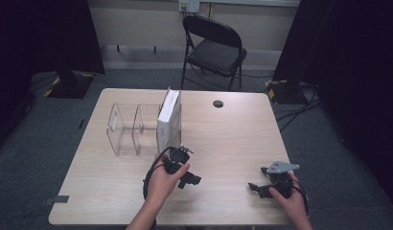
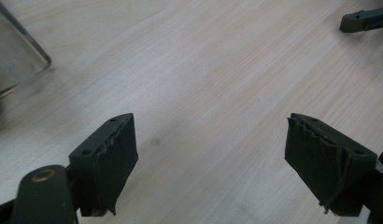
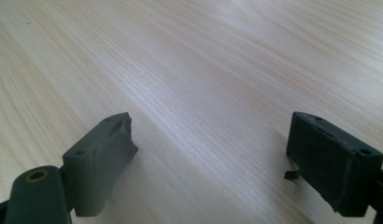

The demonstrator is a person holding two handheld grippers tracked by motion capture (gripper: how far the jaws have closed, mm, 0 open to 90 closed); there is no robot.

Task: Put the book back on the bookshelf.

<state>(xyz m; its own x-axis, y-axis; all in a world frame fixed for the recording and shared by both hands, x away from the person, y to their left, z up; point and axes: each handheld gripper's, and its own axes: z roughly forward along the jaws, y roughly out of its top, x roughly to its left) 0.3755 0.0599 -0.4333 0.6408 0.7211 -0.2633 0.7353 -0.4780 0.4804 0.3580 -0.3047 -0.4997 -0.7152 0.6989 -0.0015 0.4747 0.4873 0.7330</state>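
Pale wooden table (image 1: 223, 139) carries a white upright book (image 1: 168, 120) in a clear acrylic rack (image 1: 132, 129); left gripper (image 1: 190, 180) and right gripper (image 1: 254, 187), both spread apart and empty, should approach the book slowly.

1. A light wood-grain table (image 1: 233, 139) stands in the middle of the room, with a small round black cap (image 1: 218, 103) set in its top near the far edge.
2. A black folding chair (image 1: 214, 48) stands beyond the table, turned at an angle.
3. The floor (image 1: 324, 158) is dark grey carpet, with cables (image 1: 295, 115) trailing across it on the right.
4. The far wall (image 1: 142, 21) is pale, with a socket plate (image 1: 189, 5) near the top.
5. Black curtains (image 1: 36, 33) hang at both sides.
6. The light is dim and even.
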